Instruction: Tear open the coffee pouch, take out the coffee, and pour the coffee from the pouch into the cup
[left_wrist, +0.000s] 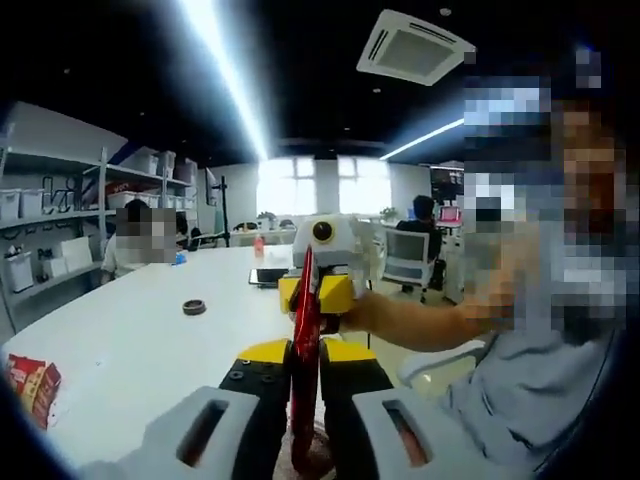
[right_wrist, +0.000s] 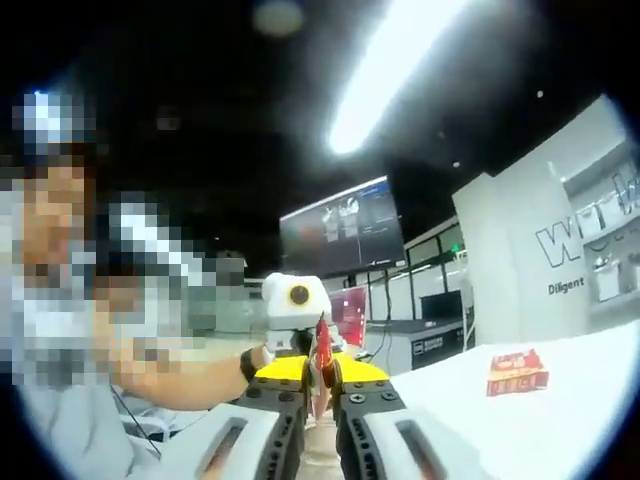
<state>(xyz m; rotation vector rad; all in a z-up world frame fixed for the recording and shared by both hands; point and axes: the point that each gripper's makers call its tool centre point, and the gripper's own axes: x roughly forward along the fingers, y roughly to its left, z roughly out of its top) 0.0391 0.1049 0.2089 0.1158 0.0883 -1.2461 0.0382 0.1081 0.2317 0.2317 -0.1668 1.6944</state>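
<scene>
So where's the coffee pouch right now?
The coffee pouch is held up off the white table, pinched edge-on between both sets of jaws; in the left gripper view it stands centre frame, with the right gripper clamping its upper part.

Count, landmark = white table (left_wrist: 140, 340).

Grippers: 2. Left gripper (left_wrist: 306, 352) rises at the table's near edge in the left gripper view, the right gripper (left_wrist: 318, 290) facing it just beyond. In the right gripper view the right gripper (right_wrist: 320, 378) is nearest, left gripper (right_wrist: 318, 350) opposite.

Coffee pouch: 1, red, narrow (left_wrist: 305, 330), clamped between both sets of jaws above the table's near edge; also seen edge-on (right_wrist: 322, 345).

Red cartons: 1 on the table (left_wrist: 33, 385); one (right_wrist: 517, 371) on the table in the right gripper view. Same carton or second, cannot tell.

Small dark ring (left_wrist: 194, 307): 1, mid-table.

Bottle, red cap (left_wrist: 259, 246): 1, far end of table.

Dark flat item (left_wrist: 268, 277): 1, behind the ring.

Seated people beyond the table: 2.
</scene>
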